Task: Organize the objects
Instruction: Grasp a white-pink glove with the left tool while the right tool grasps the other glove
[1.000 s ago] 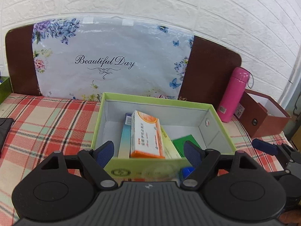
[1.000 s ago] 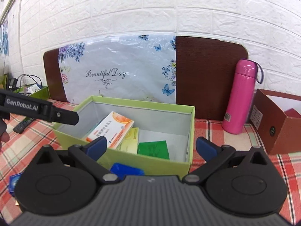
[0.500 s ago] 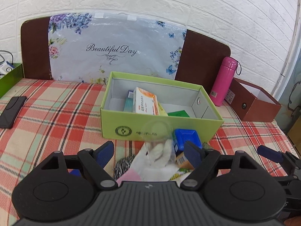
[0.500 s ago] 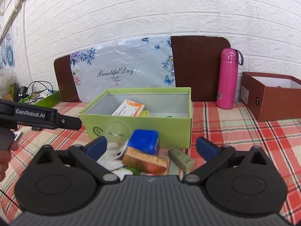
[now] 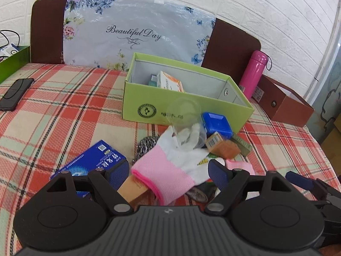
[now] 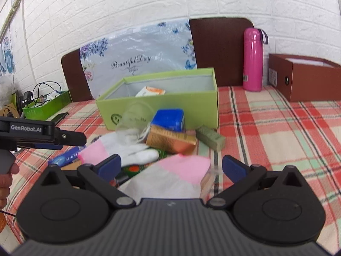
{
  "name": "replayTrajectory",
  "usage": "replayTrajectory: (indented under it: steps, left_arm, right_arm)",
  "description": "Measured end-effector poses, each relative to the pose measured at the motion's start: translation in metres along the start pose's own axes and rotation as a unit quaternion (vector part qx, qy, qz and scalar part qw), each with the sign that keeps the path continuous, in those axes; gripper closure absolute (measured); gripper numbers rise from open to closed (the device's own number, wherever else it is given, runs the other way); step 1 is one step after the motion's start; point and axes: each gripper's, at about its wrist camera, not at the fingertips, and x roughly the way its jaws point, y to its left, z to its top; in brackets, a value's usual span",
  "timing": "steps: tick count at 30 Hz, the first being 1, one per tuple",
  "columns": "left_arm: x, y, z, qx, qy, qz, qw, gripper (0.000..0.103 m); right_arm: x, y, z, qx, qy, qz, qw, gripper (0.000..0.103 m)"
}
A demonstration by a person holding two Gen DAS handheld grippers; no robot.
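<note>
Both the left tongs (image 5: 168,171) and the right tongs (image 6: 171,167) hang released and empty over the pile, with the pink-white glove (image 5: 170,168) just between the left fingers, probably next to go into the green box (image 5: 149,104) beyond.

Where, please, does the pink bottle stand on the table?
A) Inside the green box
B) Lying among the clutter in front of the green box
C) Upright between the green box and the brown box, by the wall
C: the pink bottle stands upright between the green box and the brown box, near the wall.
</note>
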Motion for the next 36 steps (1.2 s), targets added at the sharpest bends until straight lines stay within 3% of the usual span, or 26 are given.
replayTrajectory:
  steps: [9,11,13,15,17,18,20,21,22,23,25,31,36]
  left_arm:
    - [0.019,0.005,-0.015,0.031,0.010,-0.016,0.9993,0.019]
    - [0.026,0.006,-0.011,0.038,0.009,-0.015,0.9991,0.019]
    - [0.034,0.006,-0.006,0.045,0.016,-0.013,0.9988,0.019]
    - [0.043,0.006,-0.003,0.052,0.021,-0.007,0.9984,0.019]
    - [0.050,0.007,0.000,0.055,0.030,-0.005,0.9980,0.020]
    - [0.051,0.008,0.000,0.052,0.033,-0.007,0.9981,0.023]
    - [0.051,0.010,0.000,0.043,0.039,-0.008,0.9983,0.046]
    - [0.049,0.011,0.000,0.041,0.039,-0.008,0.9984,0.049]
    - [0.047,0.011,-0.001,0.041,0.039,-0.009,0.9983,0.060]
    - [0.045,0.012,-0.001,0.042,0.039,-0.012,0.9983,0.073]
    - [0.038,0.013,-0.002,0.035,0.045,-0.028,0.9980,0.088]
    - [0.002,0.011,-0.018,0.037,0.044,-0.059,0.9966,0.089]
    - [-0.024,0.012,-0.043,0.038,0.065,-0.093,0.9928,0.089]
  right_arm:
    - [0.023,-0.003,-0.032,0.028,0.048,0.000,0.998,0.000]
    - [0.025,-0.001,-0.033,0.021,0.055,0.002,0.998,0.011]
    - [0.024,0.000,-0.033,0.016,0.062,-0.003,0.998,0.031]
    - [0.021,0.001,-0.032,0.014,0.059,-0.010,0.998,0.040]
    - [0.017,0.001,-0.029,0.009,0.054,-0.018,0.998,0.060]
    - [0.015,0.001,-0.029,0.006,0.052,-0.019,0.998,0.065]
    - [0.009,-0.002,-0.026,0.004,0.046,-0.020,0.999,0.080]
    - [0.005,-0.003,-0.025,0.004,0.041,-0.020,0.999,0.083]
    - [0.002,-0.004,-0.023,0.002,0.036,-0.022,0.999,0.087]
    - [-0.002,-0.005,-0.022,-0.001,0.032,-0.023,0.999,0.088]
    - [-0.009,-0.006,-0.019,-0.002,0.024,-0.024,0.999,0.088]
    - [-0.033,-0.013,-0.016,-0.006,0.016,-0.021,1.000,0.088]
    - [-0.045,-0.015,-0.030,-0.028,0.049,-0.021,0.998,0.088]
